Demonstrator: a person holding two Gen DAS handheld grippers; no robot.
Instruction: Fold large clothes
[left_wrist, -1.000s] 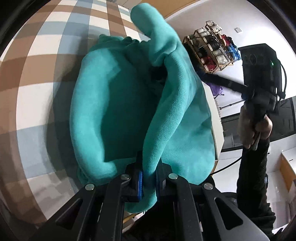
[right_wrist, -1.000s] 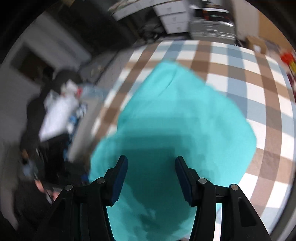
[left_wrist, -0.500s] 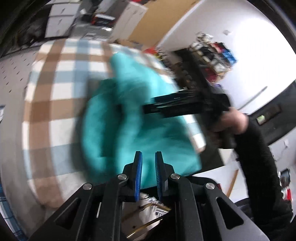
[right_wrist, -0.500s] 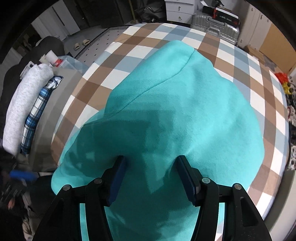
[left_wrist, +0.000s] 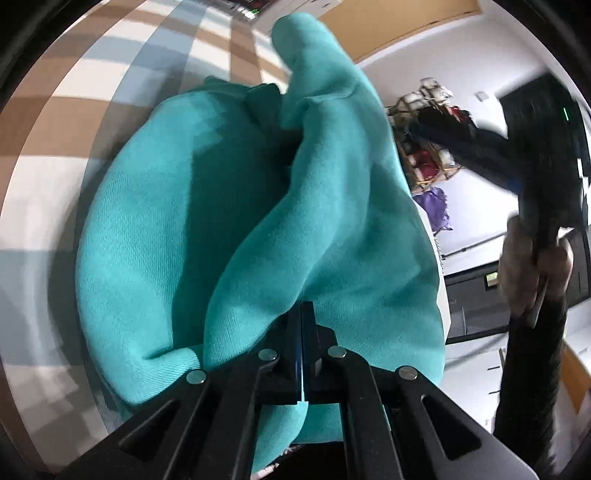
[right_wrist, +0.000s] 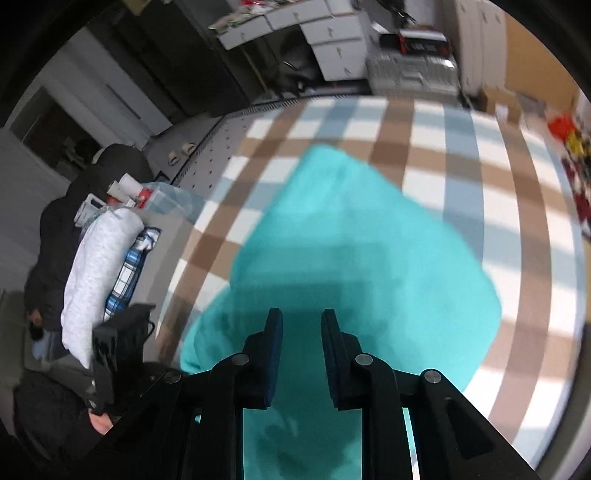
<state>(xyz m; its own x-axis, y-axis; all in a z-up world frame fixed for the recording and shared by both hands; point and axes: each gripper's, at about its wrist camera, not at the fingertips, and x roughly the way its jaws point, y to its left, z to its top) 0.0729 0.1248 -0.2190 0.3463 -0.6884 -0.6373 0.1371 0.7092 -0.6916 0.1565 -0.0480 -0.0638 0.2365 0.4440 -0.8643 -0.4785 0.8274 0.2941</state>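
Observation:
A large teal garment (left_wrist: 155, 229) lies bunched on the checked cloth surface (left_wrist: 44, 177). In the left wrist view one fold of it rises as a ridge straight to my left gripper (left_wrist: 301, 317), which is shut with the fold pinched at its tips. In the right wrist view my right gripper (right_wrist: 302, 328) hovers over the near part of the teal garment (right_wrist: 351, 258). Its jaws are closing with a narrow gap, and only cloth lying below shows through it. The right gripper (left_wrist: 535, 147) appears blurred in a hand (left_wrist: 532, 266) at the right of the left wrist view.
A stack of folded clothes (right_wrist: 99, 273), white and blue plaid, sits on a stand at the left edge of the checked surface (right_wrist: 443, 155). White drawers (right_wrist: 332, 40) and a suitcase (right_wrist: 410, 74) stand beyond it. A cluttered shelf (left_wrist: 428, 140) is at the right.
My left gripper swung away from the garment, came back and closed tight on the fold. The right gripper's jaws narrowed and it drew back, higher above the garment.

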